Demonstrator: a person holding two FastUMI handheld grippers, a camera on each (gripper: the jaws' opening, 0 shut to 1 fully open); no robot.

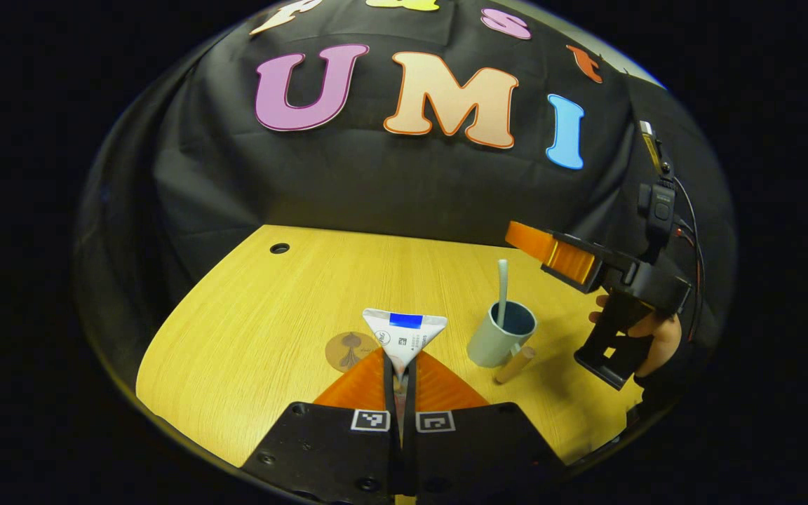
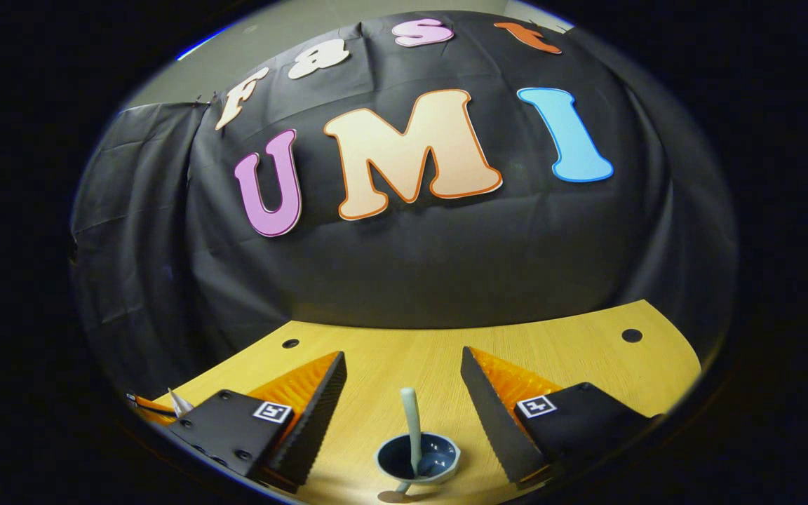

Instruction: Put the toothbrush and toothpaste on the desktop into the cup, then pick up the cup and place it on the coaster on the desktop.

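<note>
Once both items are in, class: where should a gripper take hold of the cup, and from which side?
Grip the cup across its round body, below the rim, approaching level from the side away from its wooden handle. The toothbrush stands out of the mouth, so a top grasp would probably hit it.

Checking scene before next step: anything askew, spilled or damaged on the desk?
Nothing spilled or damaged. The toothbrush stands in the cup, the cup is upright with its wooden handle toward the camera, and the coaster lies flat. The toothpaste is pinched in the left gripper; the right gripper hangs open above the cup.
</note>
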